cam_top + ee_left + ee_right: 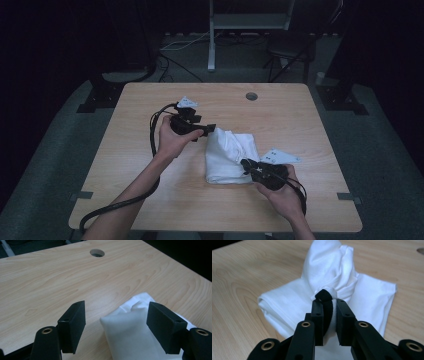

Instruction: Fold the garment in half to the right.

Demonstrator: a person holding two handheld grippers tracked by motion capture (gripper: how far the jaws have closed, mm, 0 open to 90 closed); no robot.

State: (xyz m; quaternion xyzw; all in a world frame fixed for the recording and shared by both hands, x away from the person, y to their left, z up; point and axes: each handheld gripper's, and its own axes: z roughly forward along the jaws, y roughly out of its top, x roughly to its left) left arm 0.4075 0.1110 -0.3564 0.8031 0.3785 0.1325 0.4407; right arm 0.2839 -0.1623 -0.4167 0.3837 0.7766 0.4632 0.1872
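White cloth (231,156), pinched by the right hand-held gripper (248,166) at 5 o'clock, wants a clean regrasp from the left hand-held gripper (210,129), its jaws apart at 11 o'clock.

Left claw (210,128) spread wide, right claw (246,164) clamped.

Dim overall in the high view, with light falling from above onto the pale wooden table top (150,190) alone and leaving the surrounding floor and background nearly black. Soft, faint shadows under the forearms. Slightly grainy and low in detail there. Brighter and evenly lit in both gripper views, with no hard glare on the wood grain. Nearly blown out on the folded white cloth (329,267), with folds washed pale. Soft focus on the nearest black jaws at the bottom edges; mild wide-angle stretching toward the corners.
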